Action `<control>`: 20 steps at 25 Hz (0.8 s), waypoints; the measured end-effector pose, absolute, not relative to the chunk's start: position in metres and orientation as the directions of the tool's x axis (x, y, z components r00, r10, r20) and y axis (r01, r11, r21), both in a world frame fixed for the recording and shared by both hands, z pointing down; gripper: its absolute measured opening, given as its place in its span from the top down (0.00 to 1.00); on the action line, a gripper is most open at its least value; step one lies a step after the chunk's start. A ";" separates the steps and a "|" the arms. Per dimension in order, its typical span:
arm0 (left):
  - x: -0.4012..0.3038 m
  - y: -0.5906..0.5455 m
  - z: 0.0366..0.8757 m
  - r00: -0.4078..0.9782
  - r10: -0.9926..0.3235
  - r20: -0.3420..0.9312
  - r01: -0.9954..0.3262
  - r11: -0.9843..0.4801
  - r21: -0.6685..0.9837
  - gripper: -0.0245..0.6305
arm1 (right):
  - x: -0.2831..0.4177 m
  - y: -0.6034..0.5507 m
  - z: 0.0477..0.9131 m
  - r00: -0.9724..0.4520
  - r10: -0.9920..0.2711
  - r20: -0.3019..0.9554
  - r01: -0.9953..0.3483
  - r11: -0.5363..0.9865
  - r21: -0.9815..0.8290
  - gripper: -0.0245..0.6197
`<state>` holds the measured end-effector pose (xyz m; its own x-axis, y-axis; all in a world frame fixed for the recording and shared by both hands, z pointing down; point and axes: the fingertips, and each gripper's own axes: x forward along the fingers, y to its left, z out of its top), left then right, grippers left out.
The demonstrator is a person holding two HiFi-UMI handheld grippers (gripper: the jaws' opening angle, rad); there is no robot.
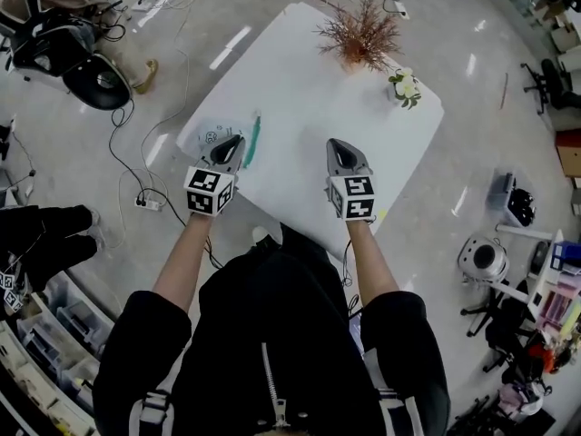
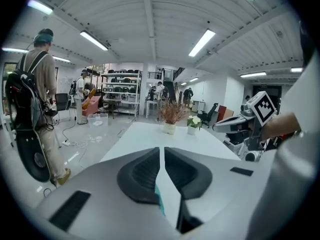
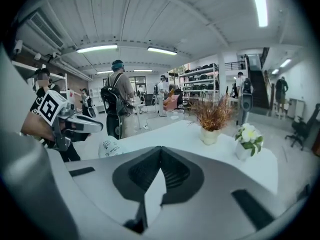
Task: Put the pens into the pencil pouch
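On white table (image 1: 309, 134), slim teal pen (image 1: 253, 142)

On the white rectangular table (image 1: 309, 125), near its left edge, lie a white fabric pencil pouch (image 1: 208, 135) printed with dark doodles and a teal pen (image 1: 253, 143). At its far corner stand rust-brown dried sprigs (image 1: 363, 33) and white, green-leaved flowers (image 1: 405, 86).

Up front, my left gripper (image 1: 238, 140) and right gripper (image 1: 333, 143): grey plastic beaks lined with ribbed black pads (image 2: 142, 176), each topped by a white cube with black square markers (image 1: 210, 192). Behind them I'm wearing a black jacket (image 1: 272, 316) with elbow-length sleeves, a silver zip (image 1: 274, 384) down the middle, and white stripes low at either side.
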<state>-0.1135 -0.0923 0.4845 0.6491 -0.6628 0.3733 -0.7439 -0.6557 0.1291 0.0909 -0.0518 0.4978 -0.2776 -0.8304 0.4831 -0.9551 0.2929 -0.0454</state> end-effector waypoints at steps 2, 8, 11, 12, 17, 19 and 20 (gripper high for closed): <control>-0.114 -0.090 0.471 0.653 -0.672 0.350 -0.743 -0.657 0.125 0.89 | 0.094 -0.049 0.482 -0.273 -0.852 0.446 -0.961 0.267 -0.077 0.95; -0.120 -0.079 0.435 0.660 -0.693 0.290 -0.743 -0.659 0.116 0.89 | 0.096 -0.041 0.432 -0.234 -0.912 0.337 -0.972 0.217 -0.089 0.95; -0.122 -0.074 0.423 0.661 -0.701 0.267 -0.745 -0.657 0.118 0.90 | 0.099 -0.039 0.414 -0.206 -0.935 0.288 -0.979 0.199 -0.051 0.95; -0.122 -0.073 0.420 0.660 -0.704 0.261 -0.746 -0.655 0.119 0.90 | 0.098 -0.038 0.410 -0.201 -0.940 0.277 -0.979 0.197 -0.044 0.95; -0.130 -0.066 0.414 0.657 -0.712 0.249 -0.749 -0.652 0.113 0.90 | 0.086 -0.029 0.407 -0.208 -0.942 0.263 -0.978 0.205 -0.039 0.95; -0.134 -0.064 0.414 0.654 -0.714 0.249 -0.752 -0.650 0.112 0.90 | 0.082 -0.025 0.408 -0.215 -0.940 0.265 -0.976 0.210 -0.047 0.95; -0.135 -0.063 0.413 0.653 -0.716 0.247 -0.753 -0.648 0.113 0.90 | 0.080 -0.023 0.409 -0.218 -0.939 0.267 -0.976 0.213 -0.048 0.95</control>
<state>-0.1354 -0.0626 0.4134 0.6533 -0.7156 0.2472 -0.7529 -0.6484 0.1130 0.0796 -0.0231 0.4087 -0.2180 -0.9386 0.2675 -0.9759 0.2130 -0.0478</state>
